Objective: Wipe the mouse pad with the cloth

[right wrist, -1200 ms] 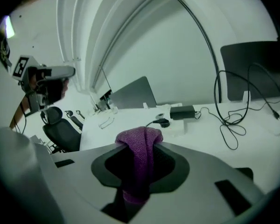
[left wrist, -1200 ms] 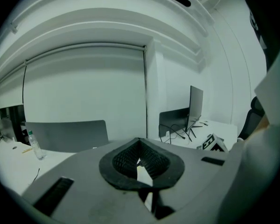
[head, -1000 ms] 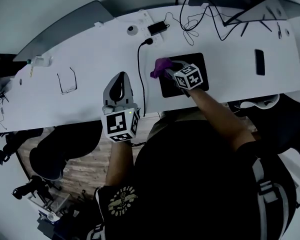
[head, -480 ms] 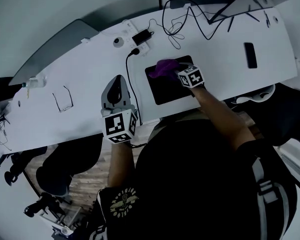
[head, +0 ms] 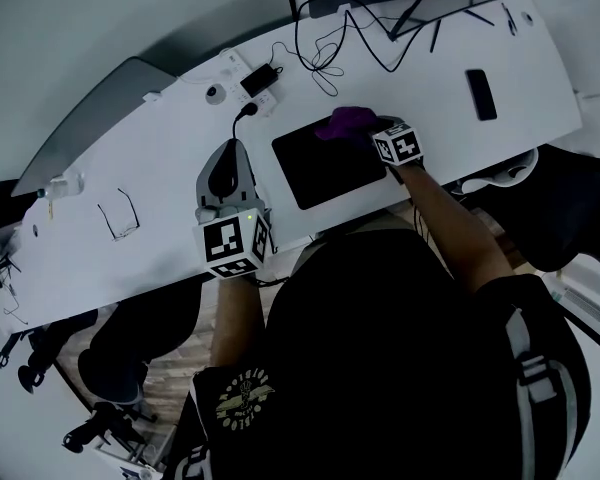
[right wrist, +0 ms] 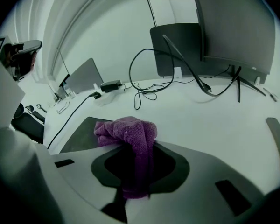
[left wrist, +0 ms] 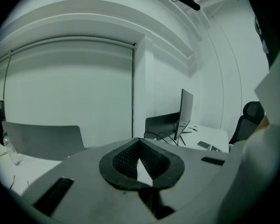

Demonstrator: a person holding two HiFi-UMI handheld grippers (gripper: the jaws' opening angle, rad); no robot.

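The purple cloth [head: 345, 123] [right wrist: 130, 132] is lying bunched at the far right corner of the black mouse pad [head: 325, 173] [right wrist: 79, 134], with part of the bundle spilling past the pad's edge onto the bare desk. The right gripper [head: 368, 133] [right wrist: 139, 167] is clamping it: a fold of the cloth is running down between the two jaws and is being squeezed there, while the rest is puffing out ahead of the tips. The person's right arm is reaching forward across the pad, with the marker cube [head: 398, 144] sitting just behind the cloth.

The left gripper [head: 230, 158] [left wrist: 141, 143] is being held off to the left of the pad, over the near part of the desk, pointing away from the person. Its jaws are closing together at the tips with nothing between them, and its camera is looking level across the room. A black cable [right wrist: 70, 115] is running over the desk between it and the pad.

The white desk [head: 160, 168] is carrying a pair of glasses [head: 118, 215] at the left, a power adapter [head: 257, 80] and tangled leads [head: 320, 53] at the back, and a dark phone [head: 478, 94] at the right. A monitor [right wrist: 233, 22] is standing behind the pad, and a grey chair [head: 90, 133] is sitting beyond the desk's far edge.
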